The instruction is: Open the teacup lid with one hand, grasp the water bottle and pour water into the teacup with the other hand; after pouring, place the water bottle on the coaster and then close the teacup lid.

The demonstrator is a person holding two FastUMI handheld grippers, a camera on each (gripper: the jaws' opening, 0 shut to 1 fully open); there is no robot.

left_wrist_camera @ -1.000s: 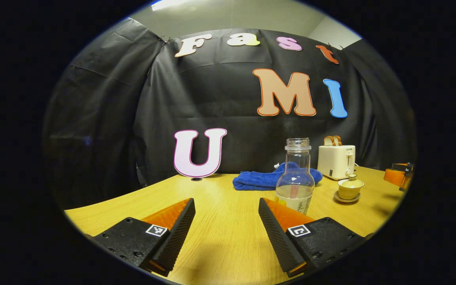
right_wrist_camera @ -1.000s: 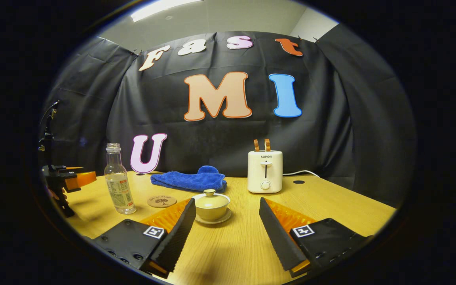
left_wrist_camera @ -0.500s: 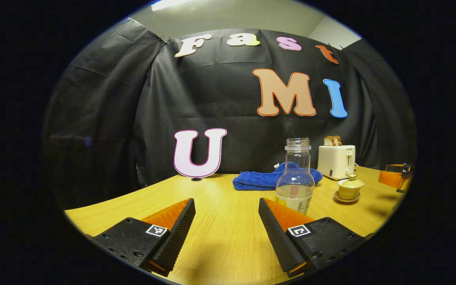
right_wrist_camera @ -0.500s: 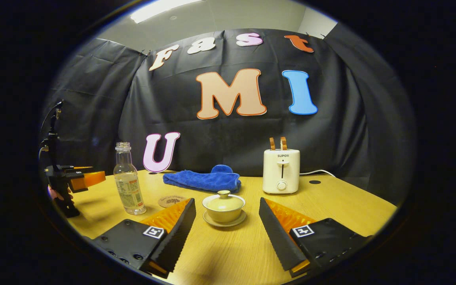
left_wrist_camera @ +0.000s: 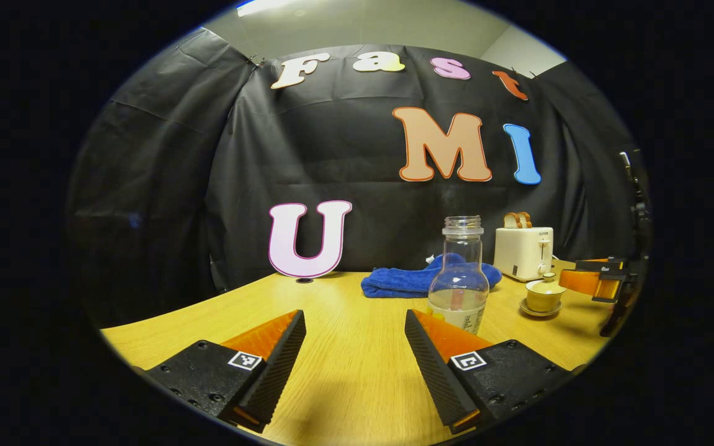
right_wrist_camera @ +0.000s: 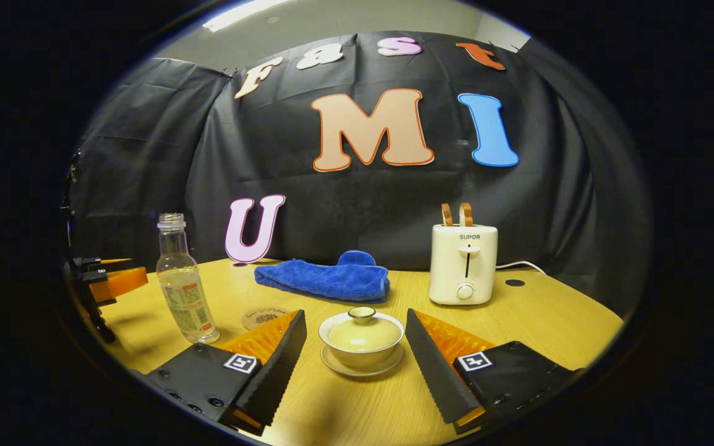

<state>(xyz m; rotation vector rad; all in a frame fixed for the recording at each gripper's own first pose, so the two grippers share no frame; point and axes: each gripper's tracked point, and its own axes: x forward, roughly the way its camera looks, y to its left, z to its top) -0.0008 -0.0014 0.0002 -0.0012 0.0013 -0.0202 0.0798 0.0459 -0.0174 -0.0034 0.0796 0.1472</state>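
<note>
Right hand-held gripper (right_wrist_camera: 354,347) wide, teacup (right_wrist_camera: 362,339) dead ahead between fingers, lid (right_wrist_camera: 363,328) on. Left hand-held gripper (left_wrist_camera: 354,347) wide, bottle (left_wrist_camera: 458,282) ahead-right. Risk: off-centre pinch on knob tips cup.

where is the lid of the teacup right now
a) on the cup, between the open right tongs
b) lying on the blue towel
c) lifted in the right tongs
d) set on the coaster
a: in the right gripper view the lid sits on the teacup, which stands on its saucer in the gap of the open right tongs, untouched by either finger.
</note>
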